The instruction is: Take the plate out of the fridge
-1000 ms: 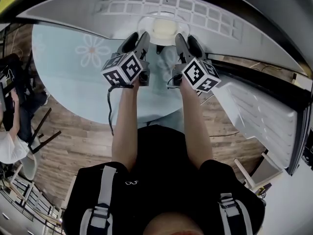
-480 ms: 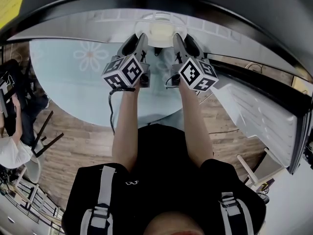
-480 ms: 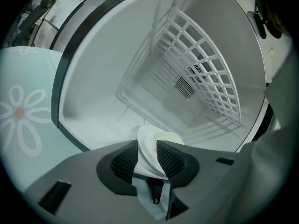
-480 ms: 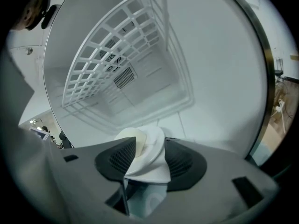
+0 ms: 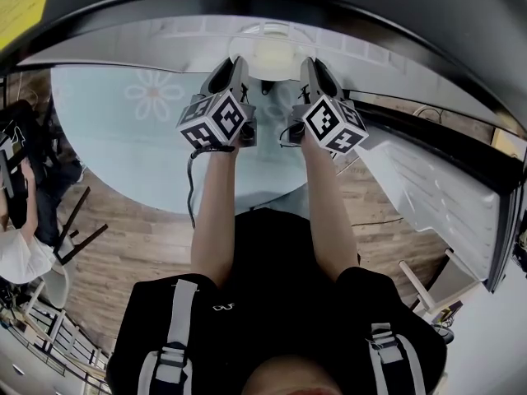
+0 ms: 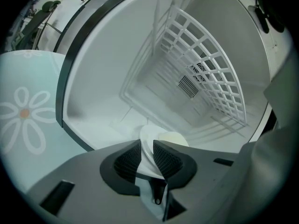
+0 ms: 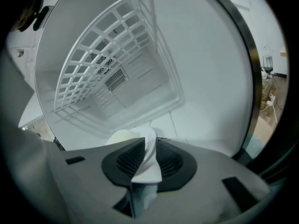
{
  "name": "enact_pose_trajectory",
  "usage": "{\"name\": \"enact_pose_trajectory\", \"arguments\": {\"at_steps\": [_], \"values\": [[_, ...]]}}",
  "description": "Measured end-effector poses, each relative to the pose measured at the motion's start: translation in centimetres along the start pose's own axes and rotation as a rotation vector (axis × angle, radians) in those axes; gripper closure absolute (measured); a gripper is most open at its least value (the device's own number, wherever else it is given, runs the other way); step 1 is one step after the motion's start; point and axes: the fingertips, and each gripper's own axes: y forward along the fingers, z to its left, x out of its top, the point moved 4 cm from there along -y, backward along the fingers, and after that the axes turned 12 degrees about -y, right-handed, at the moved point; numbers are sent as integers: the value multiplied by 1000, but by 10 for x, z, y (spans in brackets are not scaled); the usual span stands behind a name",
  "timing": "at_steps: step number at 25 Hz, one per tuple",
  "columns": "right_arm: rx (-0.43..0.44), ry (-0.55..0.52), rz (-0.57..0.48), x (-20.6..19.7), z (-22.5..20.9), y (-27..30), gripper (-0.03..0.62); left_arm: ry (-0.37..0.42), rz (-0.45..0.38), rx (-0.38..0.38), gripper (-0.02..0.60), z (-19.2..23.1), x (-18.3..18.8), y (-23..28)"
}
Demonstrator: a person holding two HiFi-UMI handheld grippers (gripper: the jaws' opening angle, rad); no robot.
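Observation:
A white plate point(image 5: 272, 53) with a pale yellow lump point(image 5: 272, 49) on it rests on the fridge floor. In the head view my left gripper point(image 5: 240, 68) is at its left rim and my right gripper point(image 5: 306, 68) at its right rim. The left gripper view has the plate's rim point(image 6: 150, 146) filling the gap in my left gripper point(image 6: 147, 157), with the lump point(image 6: 174, 138) just beyond. The right gripper view has the rim point(image 7: 150, 167) pinched in my right gripper point(image 7: 150, 157). Both pairs of jaws have just been closing, with the rim between them.
The fridge's inside is white, with a wire rack point(image 6: 205, 73) and a vent point(image 6: 189, 85) on the back wall. Its open door point(image 5: 436, 188) stands at the right. A pale blue flowered rug point(image 5: 156, 97) lies on the wooden floor. A seated person point(image 5: 16, 249) is at far left.
Both grippers' jaws have drawn in onto the plate's rim. The hands have stayed at the plate's two sides.

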Motion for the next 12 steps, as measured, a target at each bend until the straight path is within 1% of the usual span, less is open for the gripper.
{"name": "enact_pose_trajectory", "arguments": {"at_steps": [2,7,10,12], "values": [[-6,32,-8,0,1,0,525,5,1,3,509,0,1,0],[-6,85,-1,-6,0,-5,533,49,30,24,499,2,-4,-5],[-1,91,-3,-5,2,-10,533,46,13,22,504,-1,-3,-10],[5,119,-11,-7,7,-14,534,50,-1,18,509,-1,0,-16]]}}
